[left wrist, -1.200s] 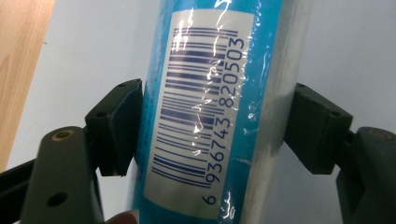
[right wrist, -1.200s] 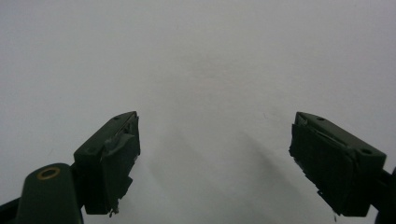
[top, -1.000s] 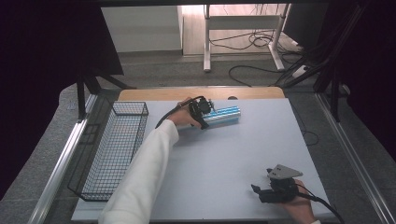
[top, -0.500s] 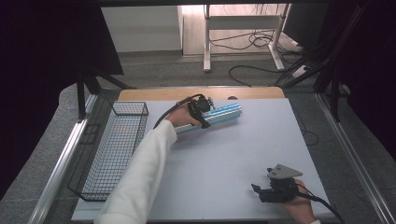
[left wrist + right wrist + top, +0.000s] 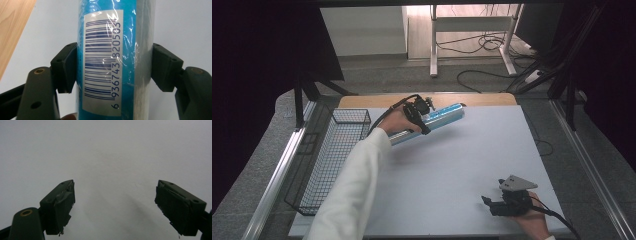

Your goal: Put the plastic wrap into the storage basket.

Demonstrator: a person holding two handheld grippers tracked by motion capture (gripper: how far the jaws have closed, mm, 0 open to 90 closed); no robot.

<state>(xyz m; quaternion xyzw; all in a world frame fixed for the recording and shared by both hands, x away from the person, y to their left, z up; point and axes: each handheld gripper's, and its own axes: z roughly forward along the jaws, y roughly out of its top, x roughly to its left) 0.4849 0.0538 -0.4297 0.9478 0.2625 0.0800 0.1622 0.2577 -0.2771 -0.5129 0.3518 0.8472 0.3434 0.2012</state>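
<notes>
A long blue package (image 5: 444, 117) wrapped in clear film hangs tilted above the far left of the white table (image 5: 452, 170), its right end higher. My left gripper (image 5: 418, 118) is shut on its middle. In the left gripper view both pads (image 5: 65, 65) press the package (image 5: 107, 50) on either side of its white barcode label. My right gripper (image 5: 488, 204) rests near the table's front right edge, held by a hand. In the right gripper view this gripper (image 5: 115, 206) stands open, with bare white table between its jaws.
A black wire basket (image 5: 332, 160) stands along the table's left side, close to the left arm's white sleeve. A wooden strip (image 5: 362, 101) runs along the far edge. Metal rails flank the table. Cables and a desk frame lie on the floor beyond.
The left gripper has lifted the blue package off the table, and the package now tilts with its right end up. The right gripper has stayed in place.
</notes>
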